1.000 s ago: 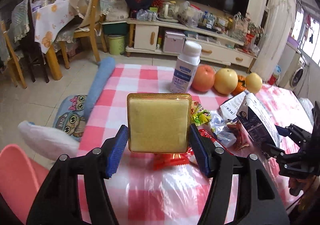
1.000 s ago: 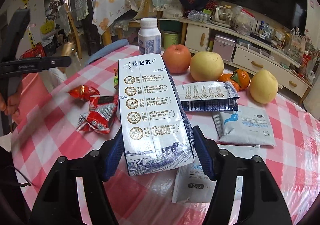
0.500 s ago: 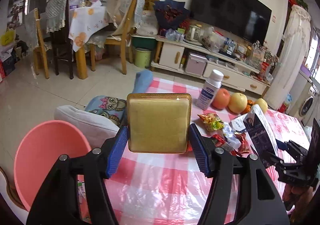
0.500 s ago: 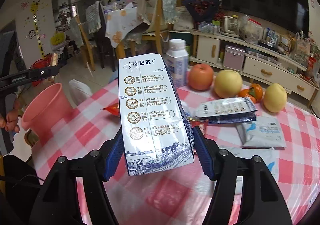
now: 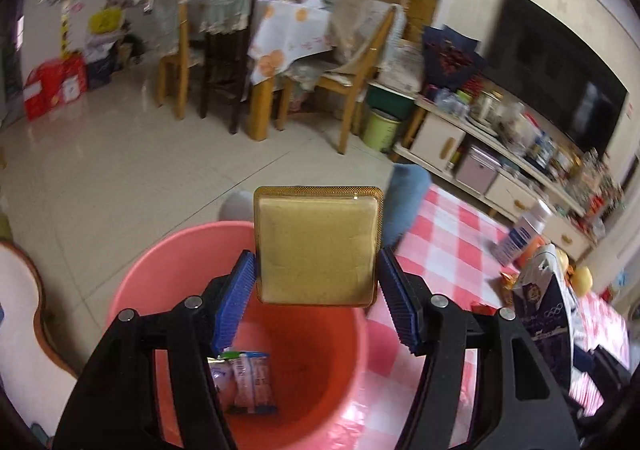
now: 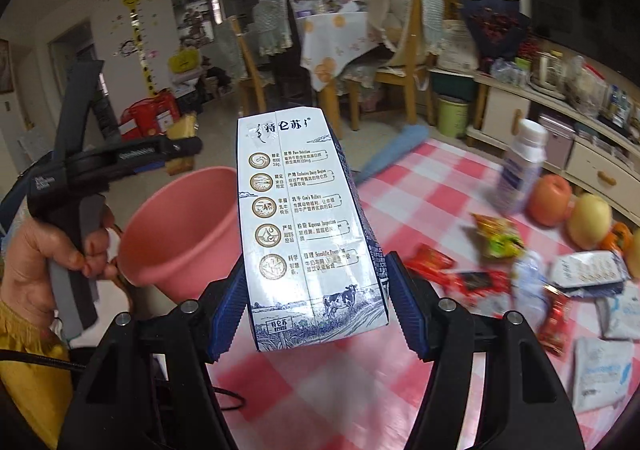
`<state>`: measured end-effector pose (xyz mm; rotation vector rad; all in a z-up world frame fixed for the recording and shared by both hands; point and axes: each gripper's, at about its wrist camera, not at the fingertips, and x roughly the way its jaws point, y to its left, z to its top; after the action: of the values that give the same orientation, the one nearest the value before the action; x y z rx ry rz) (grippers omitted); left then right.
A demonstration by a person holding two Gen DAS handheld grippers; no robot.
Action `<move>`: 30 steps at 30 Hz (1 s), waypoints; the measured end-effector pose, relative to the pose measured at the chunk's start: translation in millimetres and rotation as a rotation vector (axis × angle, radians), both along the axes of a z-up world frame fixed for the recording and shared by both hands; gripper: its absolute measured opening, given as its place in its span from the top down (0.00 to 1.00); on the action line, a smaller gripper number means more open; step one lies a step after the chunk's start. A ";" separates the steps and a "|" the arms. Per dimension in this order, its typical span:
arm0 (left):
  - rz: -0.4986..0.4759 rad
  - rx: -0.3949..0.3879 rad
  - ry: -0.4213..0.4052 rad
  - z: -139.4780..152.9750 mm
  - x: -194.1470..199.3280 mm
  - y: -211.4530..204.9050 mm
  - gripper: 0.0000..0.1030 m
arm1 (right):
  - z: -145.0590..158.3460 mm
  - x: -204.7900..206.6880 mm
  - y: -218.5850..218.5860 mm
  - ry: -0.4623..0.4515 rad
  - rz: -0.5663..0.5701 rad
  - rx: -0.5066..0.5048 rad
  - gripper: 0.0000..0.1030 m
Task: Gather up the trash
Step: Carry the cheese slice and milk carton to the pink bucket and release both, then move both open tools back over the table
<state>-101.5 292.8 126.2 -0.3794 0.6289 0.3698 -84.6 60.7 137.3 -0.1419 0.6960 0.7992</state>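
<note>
My left gripper (image 5: 316, 298) is shut on a flat yellow packet (image 5: 316, 246) and holds it above the pink bucket (image 5: 168, 258), which stands beside the table's left edge with a snack wrapper (image 5: 248, 382) inside. My right gripper (image 6: 316, 310) is shut on a white and blue milk carton (image 6: 304, 226), upright over the checked table. The right wrist view shows the bucket (image 6: 176, 230) to the left, with the left gripper (image 6: 160, 154) and yellow packet (image 6: 182, 128) over it. Red and green wrappers (image 6: 496, 238) and white pouches (image 6: 600, 374) lie on the table.
The pink checked tablecloth (image 6: 420, 202) carries a white bottle (image 6: 520, 166), an apple (image 6: 550, 200) and pears (image 6: 590, 220) at the far side. A blue cushion roll (image 5: 408, 190) lies at the table's far corner. Chairs and a TV cabinet stand beyond.
Both grippers have swung left, away from the table's middle. The left one now hangs over the pink bucket with its packet; the right one, still holding the carton, has come nearer the bucket.
</note>
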 end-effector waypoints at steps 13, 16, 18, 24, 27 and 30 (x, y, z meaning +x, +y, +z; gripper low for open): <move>0.206 -0.098 0.065 -25.4 -18.0 72.3 0.32 | -14.3 -10.4 143.3 0.011 0.155 -0.159 0.35; 0.245 -0.072 0.061 -22.6 -21.7 78.3 0.23 | -24.2 -13.7 155.5 0.010 0.153 -0.184 0.23; 0.251 -0.070 0.049 -20.7 -24.0 79.2 0.19 | -25.3 -14.0 151.3 0.004 0.123 -0.173 0.13; 0.237 -0.022 -0.053 -7.4 -26.2 65.4 0.17 | -15.8 -17.1 117.4 -0.048 0.020 -0.152 0.13; 0.214 0.059 -0.128 2.8 -25.9 48.4 0.10 | -12.2 -17.9 96.6 -0.093 -0.035 -0.157 0.12; 0.161 0.112 -0.184 11.4 -22.5 30.4 0.10 | -13.1 -18.9 72.3 -0.132 -0.090 -0.162 0.11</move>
<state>-124.0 323.2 137.6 -0.3528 0.3970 0.5155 -103.4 133.0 124.2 -0.3053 0.6369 0.6413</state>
